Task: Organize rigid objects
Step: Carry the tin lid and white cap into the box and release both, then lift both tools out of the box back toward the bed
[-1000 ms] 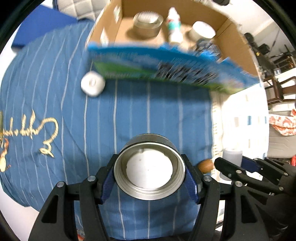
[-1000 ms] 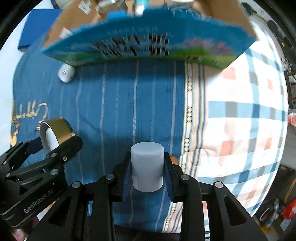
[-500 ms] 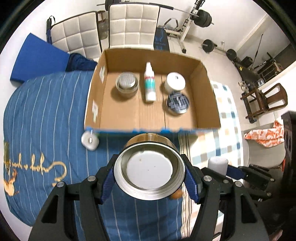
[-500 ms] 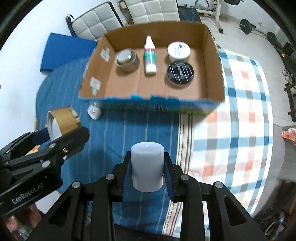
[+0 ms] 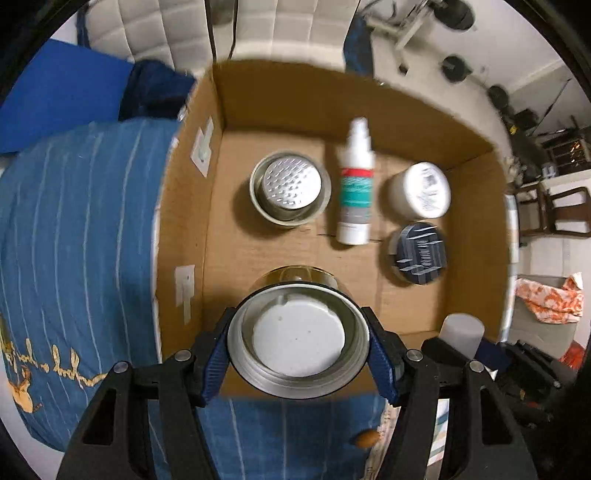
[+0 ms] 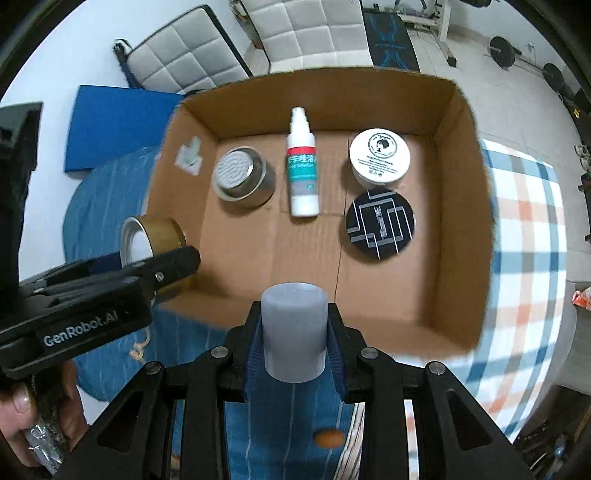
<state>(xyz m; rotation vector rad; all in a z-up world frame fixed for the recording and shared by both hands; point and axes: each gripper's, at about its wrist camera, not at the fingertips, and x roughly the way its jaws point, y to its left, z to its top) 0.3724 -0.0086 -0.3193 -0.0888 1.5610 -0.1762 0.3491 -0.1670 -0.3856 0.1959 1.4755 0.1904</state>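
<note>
My left gripper [image 5: 298, 363] is shut on a round gold-sided metal tin [image 5: 298, 345], held above the near left part of an open cardboard box [image 5: 195, 206]. The same gold tin [image 6: 147, 240] shows in the right wrist view at the box's left wall. My right gripper [image 6: 294, 338] is shut on a grey cylinder [image 6: 294, 334], held over the box's near wall. Inside the cardboard box [image 6: 458, 229] lie a silver tin [image 6: 242, 177], a white spray bottle [image 6: 303, 166], a white jar [image 6: 379, 157] and a black patterned round tin [image 6: 380, 223].
The box rests on a bed with a blue striped cover [image 5: 74, 229] and a checked sheet [image 6: 528, 229]. A small brown oval object [image 6: 328, 438] lies on the cover below the grippers. White padded chairs [image 6: 306, 33] and gym gear stand behind. A person's hand [image 6: 22, 424] holds the left gripper's handle.
Both grippers rose from the bedcover and moved toward the box, carrying the gold tin and the grey cylinder; they now hang over its near edge. The box interior came into full view.
</note>
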